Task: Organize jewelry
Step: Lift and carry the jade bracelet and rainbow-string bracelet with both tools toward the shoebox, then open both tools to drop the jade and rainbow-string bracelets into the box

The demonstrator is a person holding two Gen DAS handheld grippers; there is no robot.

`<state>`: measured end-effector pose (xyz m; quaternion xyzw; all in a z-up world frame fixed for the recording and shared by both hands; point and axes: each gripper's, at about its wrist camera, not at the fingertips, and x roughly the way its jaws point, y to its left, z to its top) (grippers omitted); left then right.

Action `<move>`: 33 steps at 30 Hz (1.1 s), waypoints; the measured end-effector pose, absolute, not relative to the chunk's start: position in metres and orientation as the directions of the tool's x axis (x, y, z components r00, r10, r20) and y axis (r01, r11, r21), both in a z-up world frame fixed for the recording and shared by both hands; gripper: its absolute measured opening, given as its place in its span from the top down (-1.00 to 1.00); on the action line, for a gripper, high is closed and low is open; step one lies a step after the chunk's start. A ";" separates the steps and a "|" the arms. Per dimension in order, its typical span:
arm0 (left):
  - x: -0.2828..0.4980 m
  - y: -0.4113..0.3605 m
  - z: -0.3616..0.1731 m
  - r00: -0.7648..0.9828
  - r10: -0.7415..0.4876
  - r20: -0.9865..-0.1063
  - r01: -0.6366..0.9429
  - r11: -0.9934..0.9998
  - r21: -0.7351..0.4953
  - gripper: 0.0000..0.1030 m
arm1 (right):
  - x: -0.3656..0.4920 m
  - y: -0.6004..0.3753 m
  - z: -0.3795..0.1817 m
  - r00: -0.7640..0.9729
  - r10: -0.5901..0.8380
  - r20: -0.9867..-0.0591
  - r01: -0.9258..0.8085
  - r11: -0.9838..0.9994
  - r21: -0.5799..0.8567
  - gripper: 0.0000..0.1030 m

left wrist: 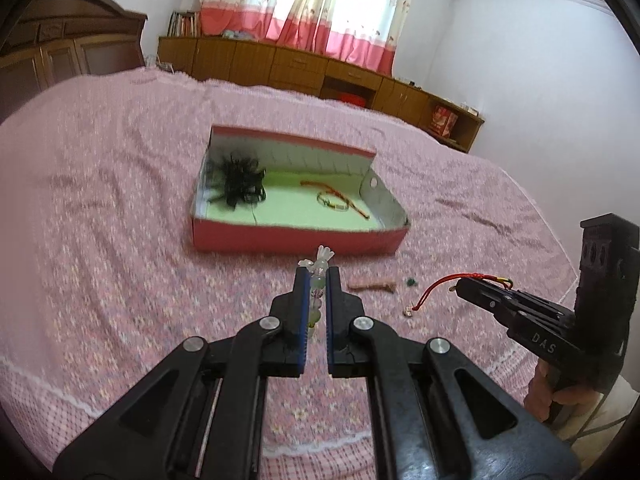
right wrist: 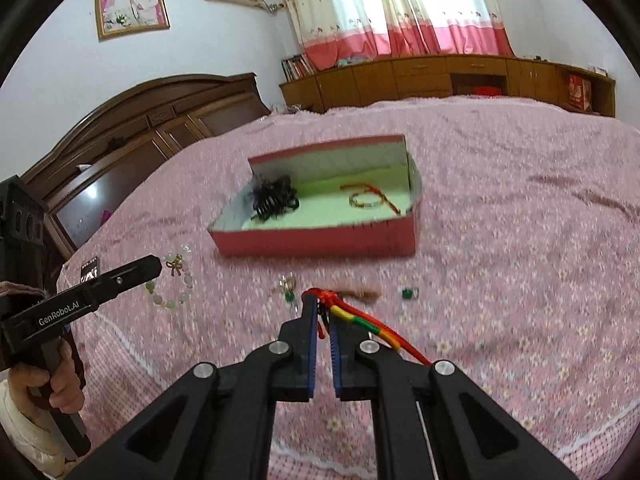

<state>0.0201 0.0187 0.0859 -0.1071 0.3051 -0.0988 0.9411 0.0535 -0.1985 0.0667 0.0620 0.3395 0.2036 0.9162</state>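
Note:
A red box [left wrist: 296, 238] with a pale green floor sits on the pink bedspread; it also shows in the right wrist view [right wrist: 320, 240]. Inside lie a black hair piece [left wrist: 240, 180], a bangle [left wrist: 330, 202] and a red cord [left wrist: 340, 194]. My left gripper [left wrist: 318, 276] is shut on a pale bead bracelet [left wrist: 320, 268], which hangs from it in the right wrist view [right wrist: 172, 284]. My right gripper [right wrist: 322, 302] is shut on a red braided cord bracelet [right wrist: 360, 318], which also shows in the left wrist view [left wrist: 440, 284]. Both grippers are in front of the box.
On the bedspread before the box lie a brown strip [left wrist: 372, 286], a small green piece [left wrist: 410, 281] and a green-bead trinket [right wrist: 288, 290]. A wooden headboard [right wrist: 140, 132] stands at the left and low cabinets [right wrist: 440, 76] along the far wall.

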 end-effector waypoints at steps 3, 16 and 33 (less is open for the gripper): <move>0.026 0.019 0.092 0.815 -0.235 -0.530 0.119 0.962 -0.244 1.00 | 0.058 -0.194 0.074 0.705 0.415 -0.575 -0.342 0.909 0.237 0.86; 0.060 0.024 0.118 0.891 -0.166 -0.424 0.105 0.981 -0.164 1.00 | 0.095 -0.177 0.103 0.762 0.424 -0.489 -0.382 0.905 0.187 0.86; 0.126 0.041 0.100 0.896 -0.120 -0.428 0.060 0.987 -0.151 1.00 | 0.179 -0.165 0.090 0.761 0.401 -0.511 -0.363 0.915 0.177 0.86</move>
